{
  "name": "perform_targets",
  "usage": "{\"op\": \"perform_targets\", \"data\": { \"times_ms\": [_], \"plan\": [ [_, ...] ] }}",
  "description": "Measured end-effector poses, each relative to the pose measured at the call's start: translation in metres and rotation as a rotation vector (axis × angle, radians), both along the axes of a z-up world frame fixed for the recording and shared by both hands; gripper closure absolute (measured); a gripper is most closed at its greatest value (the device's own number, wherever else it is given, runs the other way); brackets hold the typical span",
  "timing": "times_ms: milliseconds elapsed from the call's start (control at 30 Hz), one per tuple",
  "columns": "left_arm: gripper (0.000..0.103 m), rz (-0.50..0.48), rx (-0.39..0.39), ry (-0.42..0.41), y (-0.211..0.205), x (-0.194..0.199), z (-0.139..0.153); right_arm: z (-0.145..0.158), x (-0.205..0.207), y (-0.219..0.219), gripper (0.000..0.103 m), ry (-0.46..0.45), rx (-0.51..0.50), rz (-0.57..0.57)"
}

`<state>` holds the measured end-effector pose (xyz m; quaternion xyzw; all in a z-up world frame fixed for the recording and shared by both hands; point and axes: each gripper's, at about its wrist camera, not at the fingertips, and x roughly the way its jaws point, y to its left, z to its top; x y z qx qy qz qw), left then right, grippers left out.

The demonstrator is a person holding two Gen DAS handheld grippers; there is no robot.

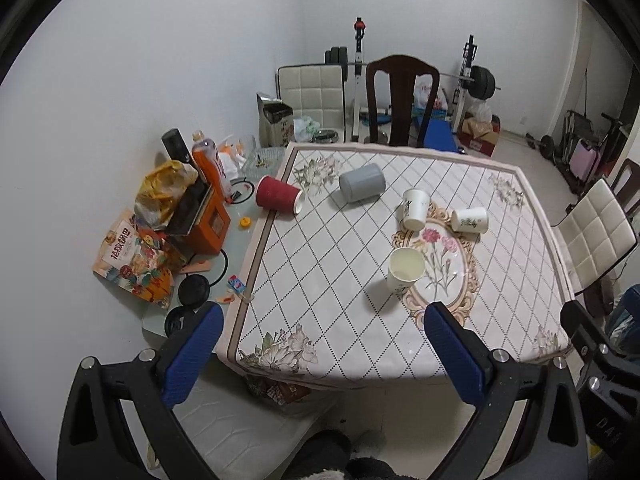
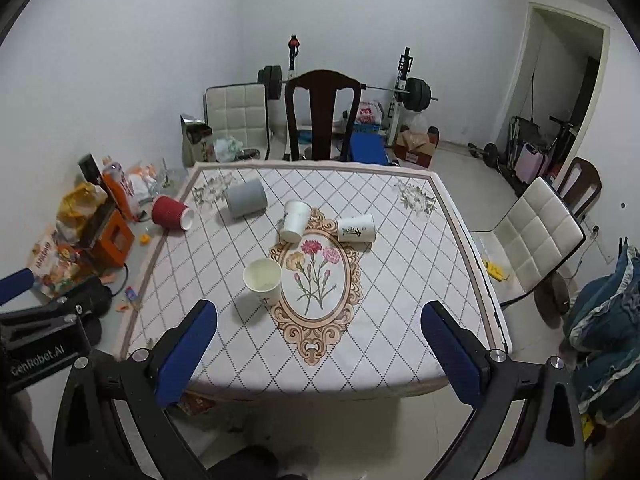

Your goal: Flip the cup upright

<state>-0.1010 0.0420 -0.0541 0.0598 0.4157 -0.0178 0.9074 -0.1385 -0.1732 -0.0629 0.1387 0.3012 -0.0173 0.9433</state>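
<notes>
Claws L (image 1: pixel 322 328) / R (image 2: pixel 318 322) wide, empty | red cup (image 1: pixel 279 195) on side

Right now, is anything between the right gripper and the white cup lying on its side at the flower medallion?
Nothing solid blocks it. The right gripper is open above the table's near edge; the upright paper cup stands left of the line to the tipped white cup.

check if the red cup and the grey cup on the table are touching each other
Apart. The left wrist view shows a clear strip of tablecloth between the red cup and the grey cup, both lying on their sides.
</notes>
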Motion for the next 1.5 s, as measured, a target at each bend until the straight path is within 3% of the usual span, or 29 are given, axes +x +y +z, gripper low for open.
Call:
{"op": "perform_targets", "data": {
  "times_ms": [400, 1500],
  "plan": [
    [0.001, -0.002, -0.013, -0.05, 0.002, -0.026, 0.028, 0.032, -0.034, -0.005, 0.0, -0.033, -0.004, 0.007],
    [0.0, 0.025, -0.01, -0.026, 0.017, -0.029, 0.024, 0.029, -0.027, 0.01, 0.0, 0.007, 0.001, 0.024]
  ]
}}
